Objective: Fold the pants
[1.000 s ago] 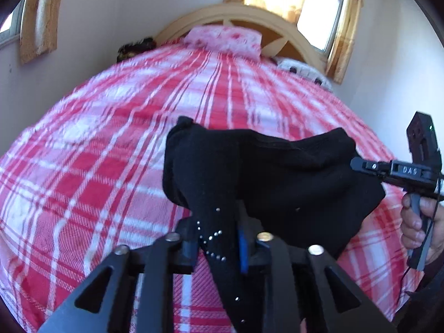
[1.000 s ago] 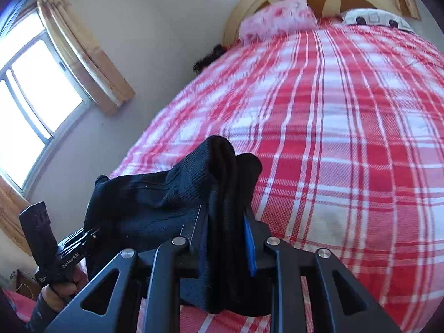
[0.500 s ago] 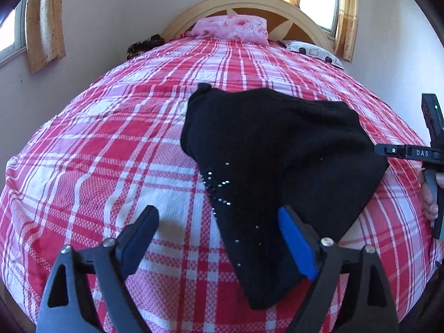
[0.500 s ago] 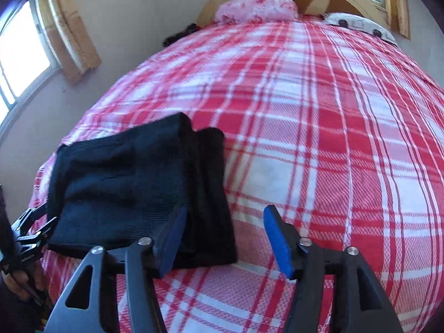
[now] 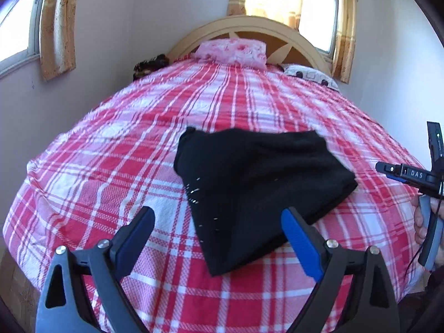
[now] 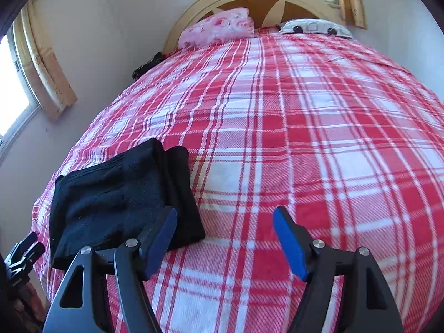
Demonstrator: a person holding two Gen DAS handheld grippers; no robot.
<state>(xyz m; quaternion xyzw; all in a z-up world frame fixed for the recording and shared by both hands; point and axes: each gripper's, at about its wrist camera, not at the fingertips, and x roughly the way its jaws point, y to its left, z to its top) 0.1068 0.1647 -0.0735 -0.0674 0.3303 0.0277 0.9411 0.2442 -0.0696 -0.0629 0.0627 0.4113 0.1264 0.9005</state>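
My left gripper (image 5: 217, 229) hangs above the near end of the bed with its 2 blue-padded fingers (image 5: 301, 245) spread wide and nothing between them. The black pants (image 5: 249, 191) lie folded into a compact stack on the red-and-white plaid bedspread (image 5: 111, 161), just beyond those fingertips, stretching from about 12 o'clock toward 2 o'clock in the left wrist view; the near corner of the stack sits between the 2 fingers but touches neither. A scatter of small shiny studs shows along its left edge. In the right wrist view my right gripper (image 6: 224, 238) is also spread apart and holds nothing, with only plaid cloth between its pads. There the pants (image 6: 119, 194) sit at about 10 o'clock, with the left finger (image 6: 162, 237) in front of the stack's near right corner; I cannot tell whether it touches the cloth. At the far end, near 12 o'clock, a pink floral pillow (image 5: 231, 52) leans against the arched wooden headboard (image 5: 249, 25), and a white patterned pillow (image 6: 313, 27) lies beside it.
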